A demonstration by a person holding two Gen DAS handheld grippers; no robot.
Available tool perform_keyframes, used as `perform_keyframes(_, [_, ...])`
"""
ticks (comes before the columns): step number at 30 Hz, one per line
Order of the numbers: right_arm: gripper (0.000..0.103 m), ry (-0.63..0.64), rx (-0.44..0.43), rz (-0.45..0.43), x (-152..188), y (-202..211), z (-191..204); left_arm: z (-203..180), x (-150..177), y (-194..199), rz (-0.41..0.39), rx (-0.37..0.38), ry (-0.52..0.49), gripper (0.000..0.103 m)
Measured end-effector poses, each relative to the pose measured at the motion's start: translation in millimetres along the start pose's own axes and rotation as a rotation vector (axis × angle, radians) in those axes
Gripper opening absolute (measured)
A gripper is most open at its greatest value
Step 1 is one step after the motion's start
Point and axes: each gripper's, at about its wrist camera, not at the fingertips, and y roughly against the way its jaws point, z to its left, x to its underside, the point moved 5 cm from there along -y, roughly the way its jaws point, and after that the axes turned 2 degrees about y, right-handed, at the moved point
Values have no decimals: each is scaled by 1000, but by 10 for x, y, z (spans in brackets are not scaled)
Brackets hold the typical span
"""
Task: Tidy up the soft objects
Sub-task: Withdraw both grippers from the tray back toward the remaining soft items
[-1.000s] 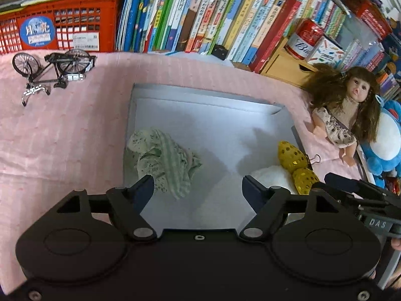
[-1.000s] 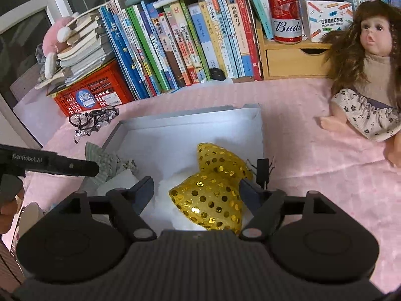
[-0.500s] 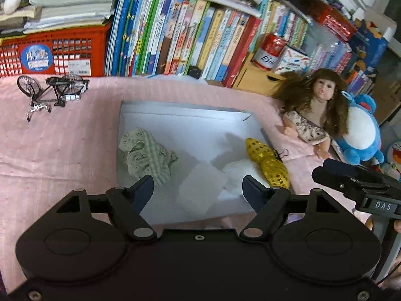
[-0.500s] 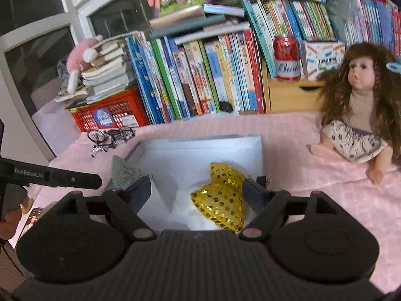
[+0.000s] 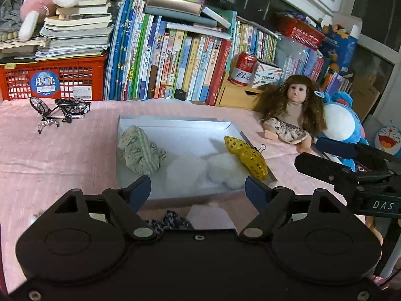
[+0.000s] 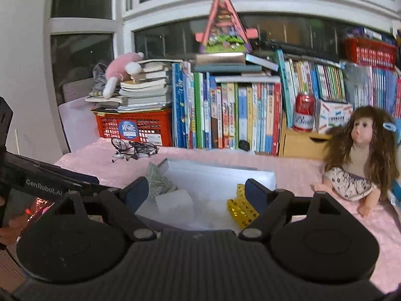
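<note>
A shallow grey tray (image 5: 175, 123) lies on the pink tablecloth. It holds a crumpled green patterned cloth (image 5: 140, 150), a pale translucent block (image 5: 186, 168), a white fluffy wad (image 5: 225, 165) and a gold sequined cushion (image 5: 246, 154). My left gripper (image 5: 198, 188) hovers back from the tray's near edge, its jaws opening with nothing between them. My right gripper (image 6: 196, 190) hangs open and empty to the right, also back from the tray (image 6: 225, 173). It sees the gold cushion (image 6: 241, 208) and the green cloth (image 6: 158, 183). A dark patterned cloth (image 5: 173, 219) and a pale cloth (image 5: 210, 217) lie before the tray.
A long-haired doll (image 5: 293, 115) and a blue plush (image 5: 343, 123) sit right of the tray. A miniature bicycle (image 5: 60, 110) stands at the left. Behind are a red crate (image 5: 52, 80), a row of books (image 5: 175, 62), a red can (image 5: 244, 69) and a pink plush (image 5: 42, 2).
Both grippers have drawn back and up from the tray, so it looks smaller and farther. Both views have tilted up, and the shelf and window now show. The tray's contents have not moved.
</note>
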Motion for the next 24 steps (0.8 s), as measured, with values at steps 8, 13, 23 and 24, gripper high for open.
perform_keyframes(8, [91, 38, 39, -64, 148, 188, 247, 91, 333, 257, -76, -51, 5, 84])
perform_keyframes(13, [92, 81, 60, -98, 257, 276, 435, 166, 516, 397, -109, -85, -2, 85])
perform_keyframes(23, [95, 221, 58, -108, 424, 279, 836, 355, 847, 658, -157, -162, 10, 87])
perform_keyframes(24, [95, 230, 54, -103, 446, 268, 867, 375, 877, 678, -160, -170, 12, 88])
